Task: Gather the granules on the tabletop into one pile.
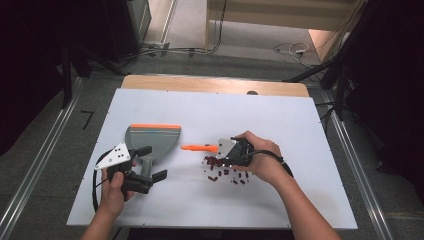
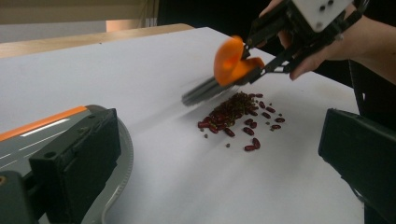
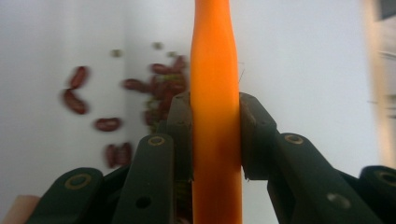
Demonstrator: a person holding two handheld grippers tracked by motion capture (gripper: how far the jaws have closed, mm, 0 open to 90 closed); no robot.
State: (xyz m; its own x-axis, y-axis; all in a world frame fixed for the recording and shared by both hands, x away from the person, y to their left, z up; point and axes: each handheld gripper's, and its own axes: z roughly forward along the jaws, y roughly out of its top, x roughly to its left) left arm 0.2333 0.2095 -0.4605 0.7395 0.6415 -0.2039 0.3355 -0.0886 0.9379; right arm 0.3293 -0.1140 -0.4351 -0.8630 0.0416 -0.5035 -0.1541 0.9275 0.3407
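My right gripper is shut on the orange handle of a small brush, which points left over the white table. In the right gripper view the handle stands pinched between both jaws of that gripper. The left gripper view shows the brush's grey bristles blurred just beside a pile of dark red beans, under the right gripper. The beans lie scattered below the right hand. A grey dustpan with an orange lip lies at the left. My left gripper is open by its handle, jaws wide apart.
The white table reaches a wooden strip at its far edge. Cables run across the floor beyond. Metal rails flank the table on both sides. Loose beans lie spread on the table beside the pile.
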